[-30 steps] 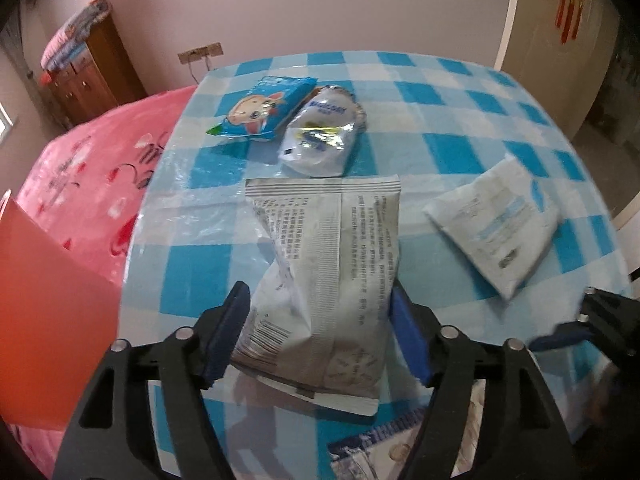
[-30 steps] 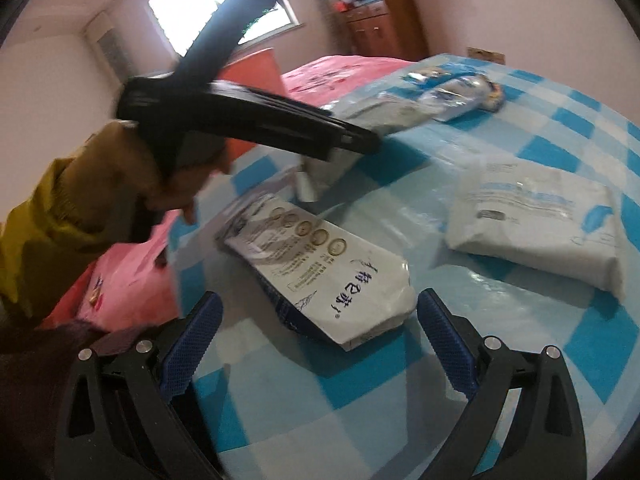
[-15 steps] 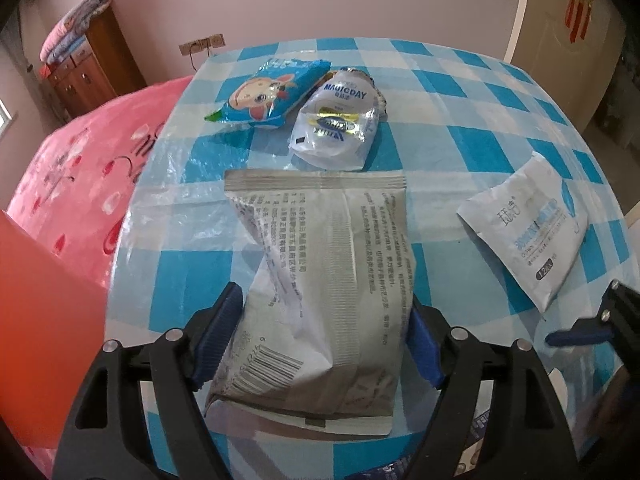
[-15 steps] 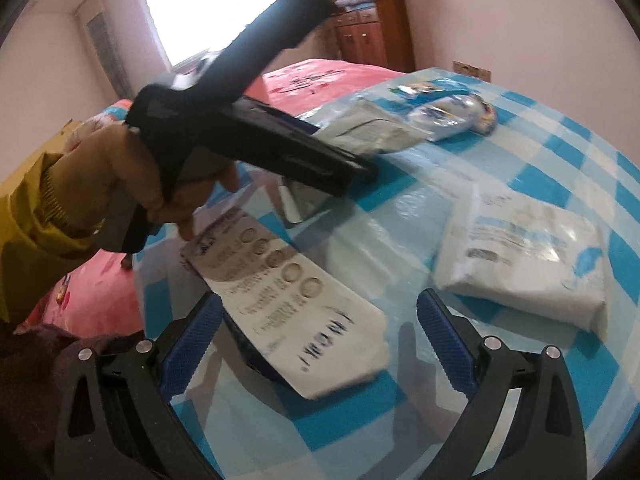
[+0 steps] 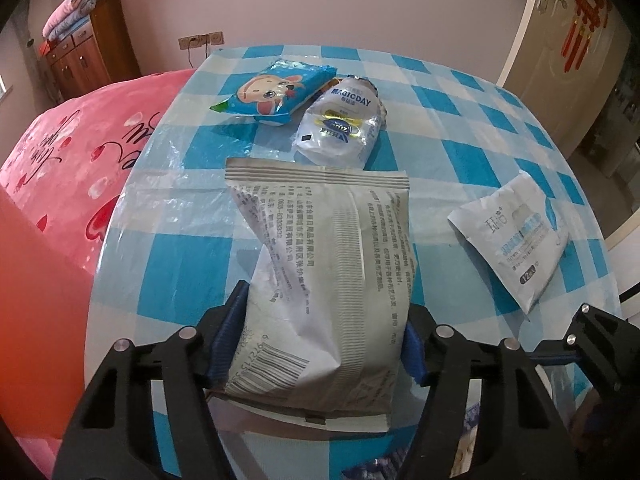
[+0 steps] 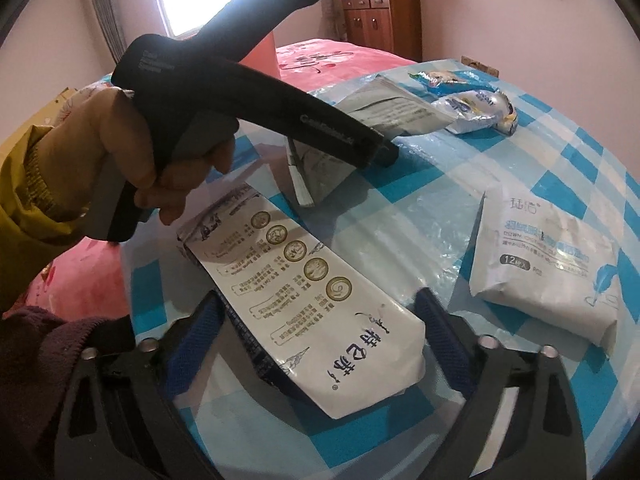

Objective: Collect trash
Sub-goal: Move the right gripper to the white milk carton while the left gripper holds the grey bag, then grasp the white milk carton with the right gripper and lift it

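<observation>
My left gripper [image 5: 320, 340] is shut on a grey printed bag [image 5: 332, 264], its blue pads pressing both sides of the bag's lower half; the bag also shows in the right wrist view [image 6: 384, 116], lifted off the blue checked table [image 5: 460, 120]. My right gripper [image 6: 320, 340] is open, its fingers on either side of a long white pouch with gold circles [image 6: 312, 300] that lies on the table. A white wipes pack [image 6: 552, 276] lies to the right. A blue cartoon packet [image 5: 276, 92] and a silver MAGICDAY wrapper [image 5: 340, 124] lie at the far side.
A pink bed [image 5: 68, 168] lies left of the table. An orange surface [image 5: 28, 300] stands at the near left. A wooden cabinet [image 5: 88, 52] stands against the back wall, a door [image 5: 568, 60] at the right.
The left gripper has closed in on the grey bag, with its near end up off the table. The right gripper has moved in around the white pouch.
</observation>
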